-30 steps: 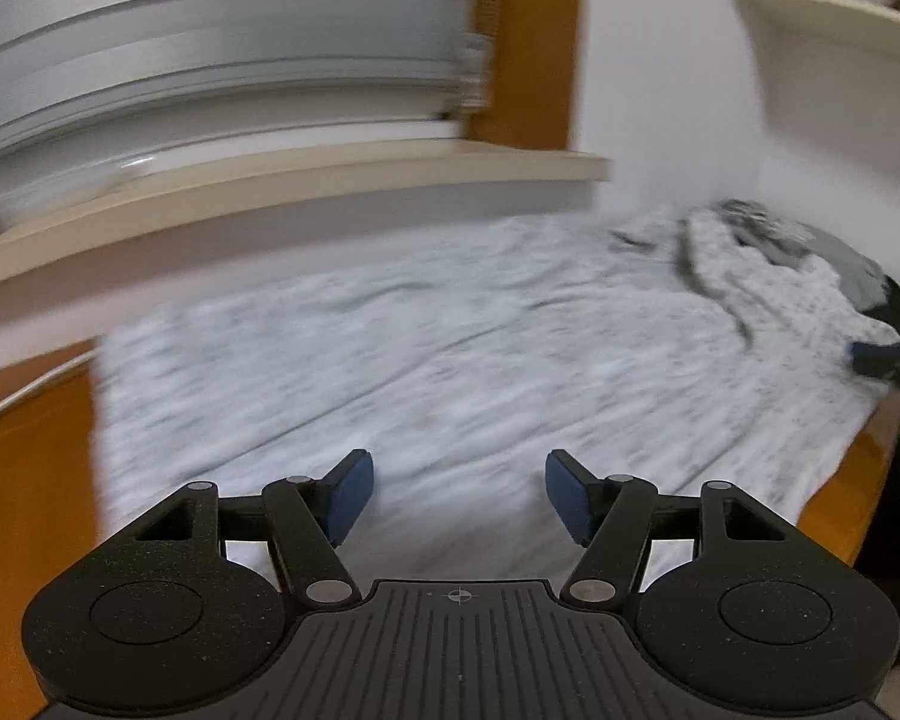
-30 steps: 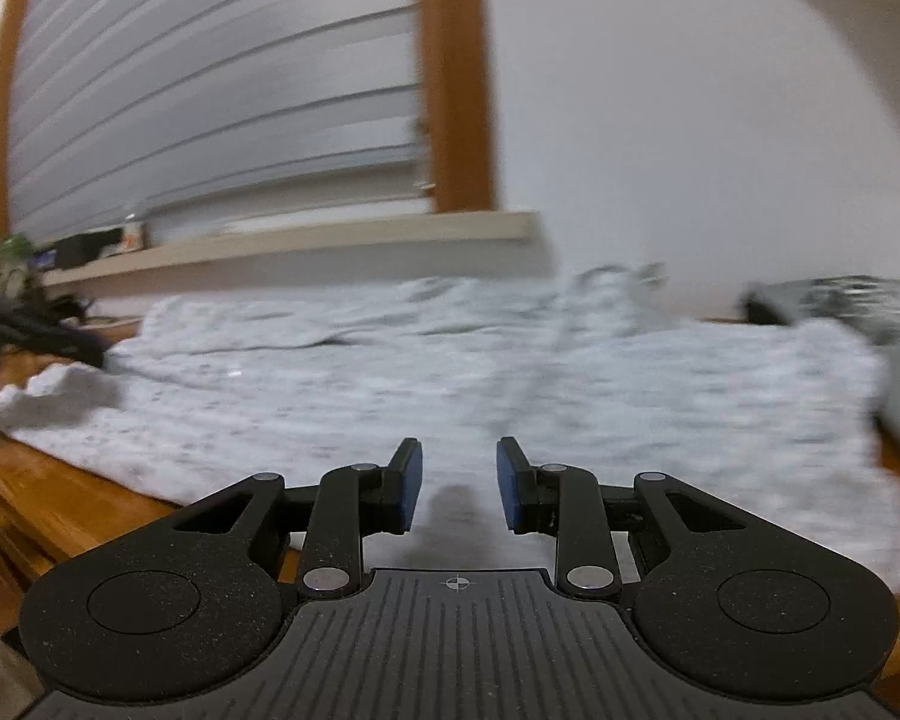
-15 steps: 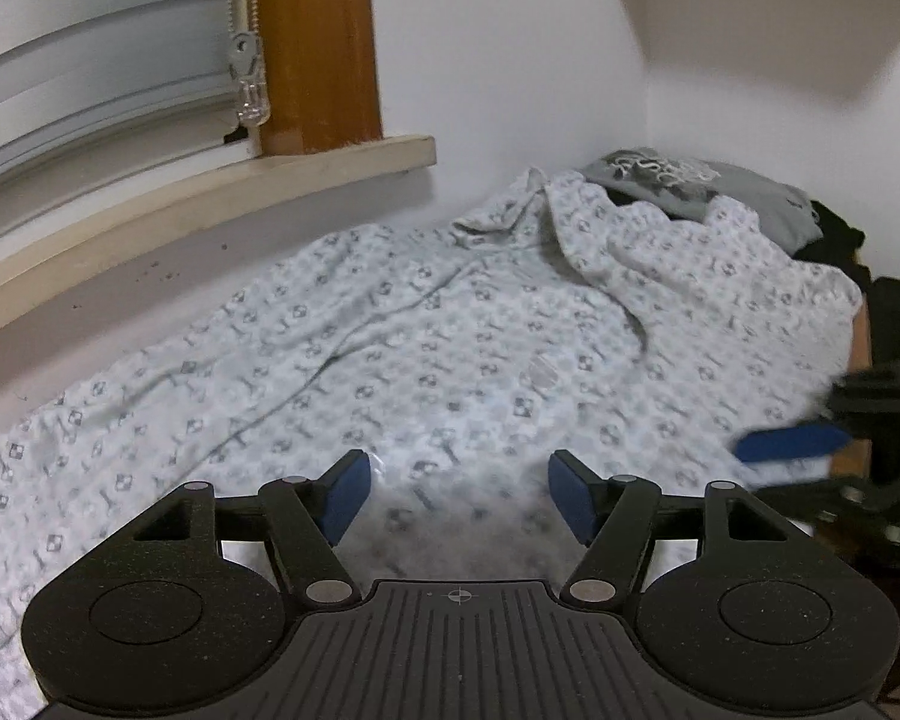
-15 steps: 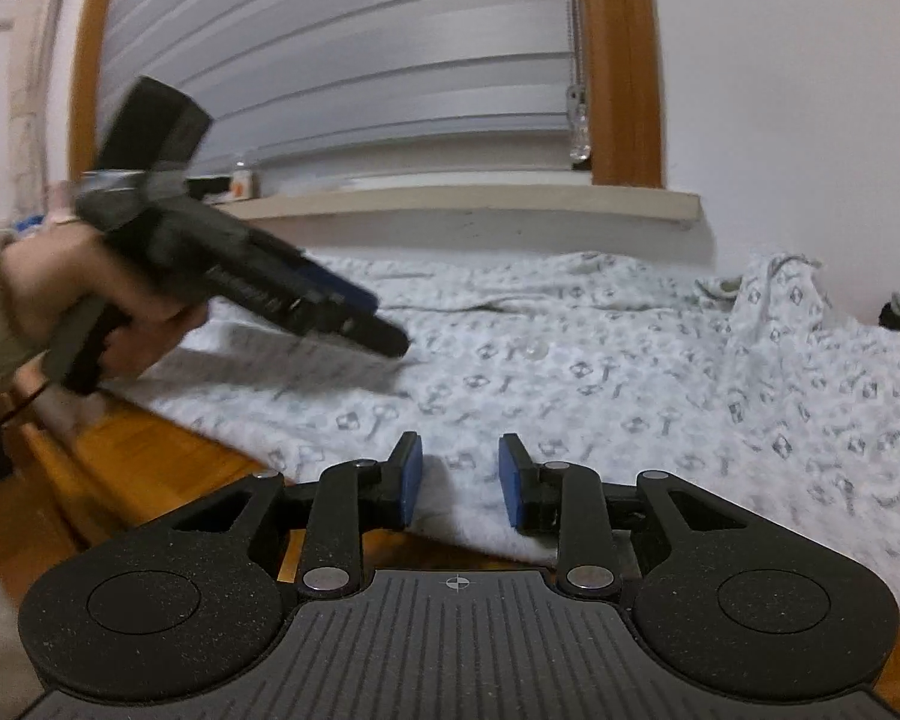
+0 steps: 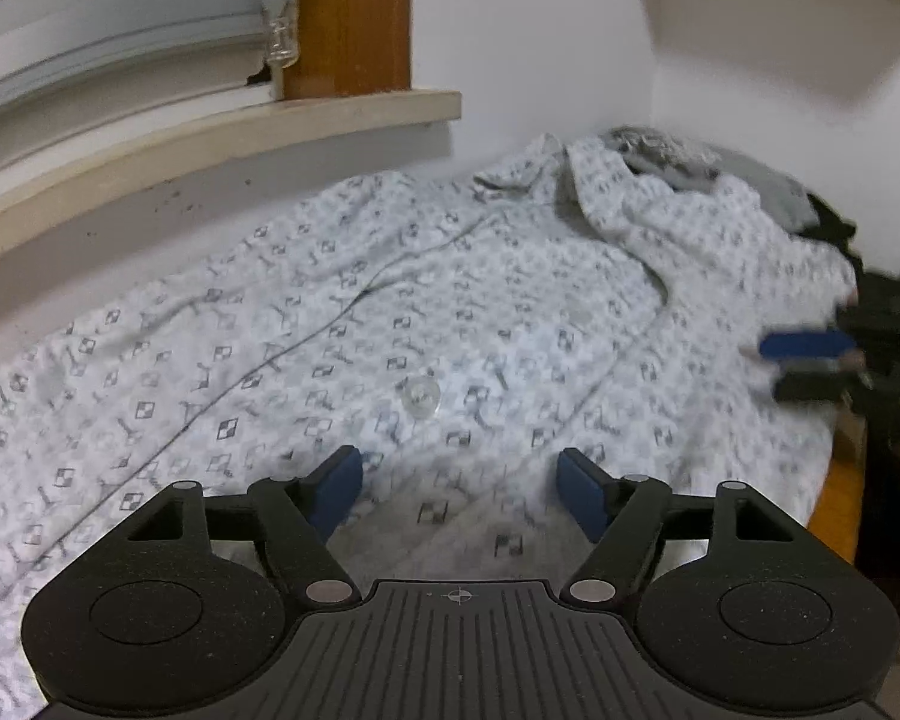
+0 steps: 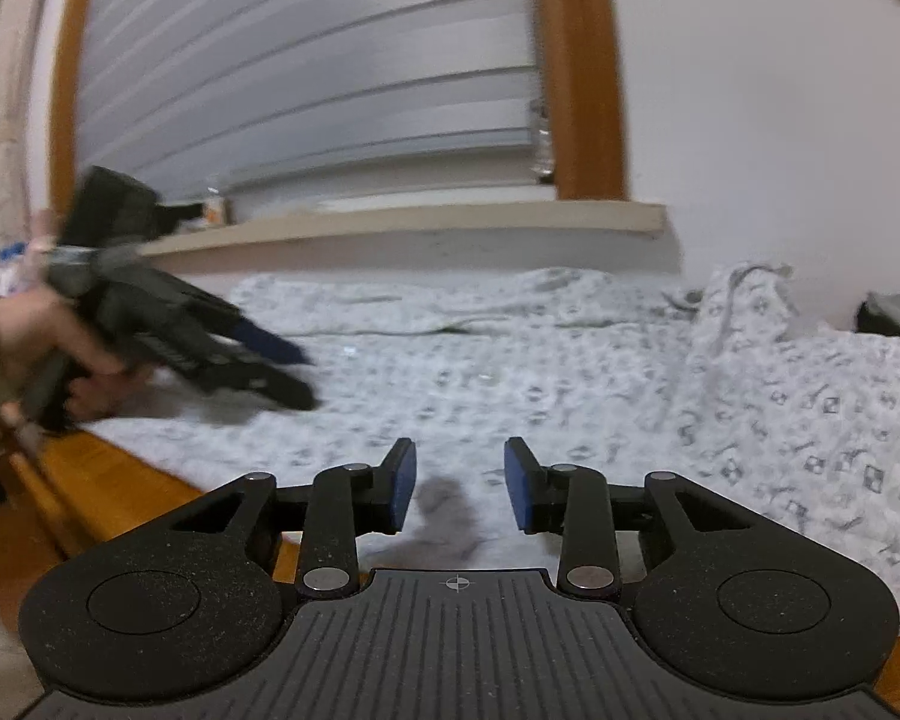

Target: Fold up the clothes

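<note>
A white shirt [image 5: 450, 312] with a small grey print lies spread out flat on a wooden table [image 6: 120, 480], a clear button [image 5: 421, 399] facing up. My left gripper [image 5: 459, 489] hovers low over the shirt's near part, jaws opening, nothing between the blue pads. In the right wrist view a hand holds the left gripper [image 6: 282, 372] over the shirt's [image 6: 570, 372] left end. My right gripper [image 6: 459, 489] is over the shirt's near edge, jaws opening and empty. The right gripper [image 5: 810, 354] shows blurred at the shirt's right edge in the left wrist view.
A grey garment [image 5: 690, 156] lies crumpled at the back right by the wall, with dark items beside it. A window sill [image 5: 210, 138] and a wooden window frame [image 6: 588, 90] run behind the table. Bare wood [image 5: 840, 504] shows past the shirt's right edge.
Both pairs of jaws have spread wider. The left gripper has moved closer over the shirt. In the right wrist view the left gripper came in from the left and sank toward the cloth.
</note>
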`<state>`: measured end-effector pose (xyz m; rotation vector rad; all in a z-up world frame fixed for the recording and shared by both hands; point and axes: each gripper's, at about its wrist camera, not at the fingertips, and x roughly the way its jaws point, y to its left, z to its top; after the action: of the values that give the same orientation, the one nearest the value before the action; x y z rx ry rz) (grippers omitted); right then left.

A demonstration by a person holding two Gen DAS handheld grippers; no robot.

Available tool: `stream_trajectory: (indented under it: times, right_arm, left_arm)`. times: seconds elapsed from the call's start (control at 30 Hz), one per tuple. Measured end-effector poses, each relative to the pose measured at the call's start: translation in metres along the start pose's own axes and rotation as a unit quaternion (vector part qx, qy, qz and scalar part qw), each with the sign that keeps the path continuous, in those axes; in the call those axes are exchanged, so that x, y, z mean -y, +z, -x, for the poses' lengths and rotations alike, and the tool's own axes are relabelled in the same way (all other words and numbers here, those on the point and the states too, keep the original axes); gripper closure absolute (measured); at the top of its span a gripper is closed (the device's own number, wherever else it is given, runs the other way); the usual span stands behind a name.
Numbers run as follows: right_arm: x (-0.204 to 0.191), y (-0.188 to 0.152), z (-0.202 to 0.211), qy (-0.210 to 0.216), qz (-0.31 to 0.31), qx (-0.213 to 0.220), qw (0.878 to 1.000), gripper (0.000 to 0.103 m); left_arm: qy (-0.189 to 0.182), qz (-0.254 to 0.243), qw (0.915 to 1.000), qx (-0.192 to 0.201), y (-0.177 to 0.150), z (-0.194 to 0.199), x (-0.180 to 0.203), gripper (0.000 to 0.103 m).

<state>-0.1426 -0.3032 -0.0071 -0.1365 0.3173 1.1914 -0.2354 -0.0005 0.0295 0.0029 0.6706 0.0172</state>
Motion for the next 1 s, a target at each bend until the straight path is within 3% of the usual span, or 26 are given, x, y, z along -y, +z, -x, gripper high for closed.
stream_trajectory:
  times: [0.27, 0.53, 0.87, 1.0]
  right_arm:
    - [-0.002, -0.014, 0.005, -0.006, 0.008, 0.005, 1.000, 0.068]
    - [-0.007, -0.006, 0.000, -0.006, 0.019, -0.006, 1.000, 0.068]
    - [-0.063, -0.001, -0.038, 0.050, 0.041, -0.003, 0.998, 0.068]
    - [-0.067, -0.008, -0.029, 0.064, 0.034, 0.003, 0.997, 0.068]
  left_arm:
    - [0.013, 0.009, 0.9999, -0.002, -0.010, 0.013, 0.001, 0.021]
    - [0.007, 0.018, 0.9997, 0.011, -0.017, 0.022, -0.001, 0.022]
    - [-0.014, 0.041, 0.9989, 0.020, -0.021, 0.028, -0.008, 0.021]
    - [0.000, 0.051, 0.9984, 0.024, -0.020, 0.028, -0.010, 0.025]
